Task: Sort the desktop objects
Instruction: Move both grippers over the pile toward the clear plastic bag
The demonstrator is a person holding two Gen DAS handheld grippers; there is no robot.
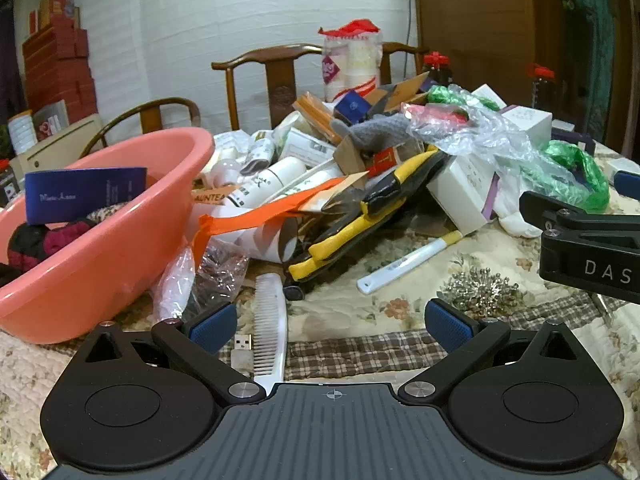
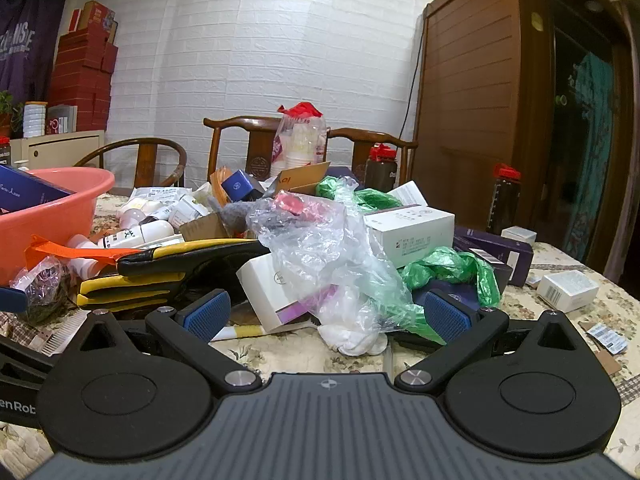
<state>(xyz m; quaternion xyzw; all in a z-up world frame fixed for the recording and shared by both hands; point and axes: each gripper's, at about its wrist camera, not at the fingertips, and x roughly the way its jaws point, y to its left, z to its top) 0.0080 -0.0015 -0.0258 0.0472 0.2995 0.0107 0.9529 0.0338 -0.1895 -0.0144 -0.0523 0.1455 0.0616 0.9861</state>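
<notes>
Right, both tools are hovering low over the quilted bench [image 1: 344, 352] and nothing has been picked yet. The left hand-held gripper [image 1: 327, 320] has its jaws spread wide and empty, and lying between its blue pads, toward the left one, is a white comb [image 1: 270, 320], teeth facing left, with a small USB plug [image 1: 242, 346] just beside it. That comb looks like the nearest candidate: light, stiff plastic, a bit slick, so a pinch across the solid spine should serve better than one on the thin teeth.

The right hand-held gripper [image 2: 327, 317] is likewise released, jaws apart, facing a crumpled clear plastic bag [image 2: 320, 248] that drapes over a white box [image 2: 272, 292]. The bag will be soft, near weightless and slippery; best gathered at a bunched fold. The box seems rigid and easy across its flat sides.

Behind sits the main heap: black-and-yellow gloves [image 1: 360, 224], an orange ribbon [image 1: 256, 216], white bottles [image 1: 276, 178], green bags [image 2: 448, 268]. The pink basin [image 1: 100, 248] at left already holds a blue box [image 1: 84, 194] and, I think, dark knitted cloth, though it is partly hidden.
</notes>
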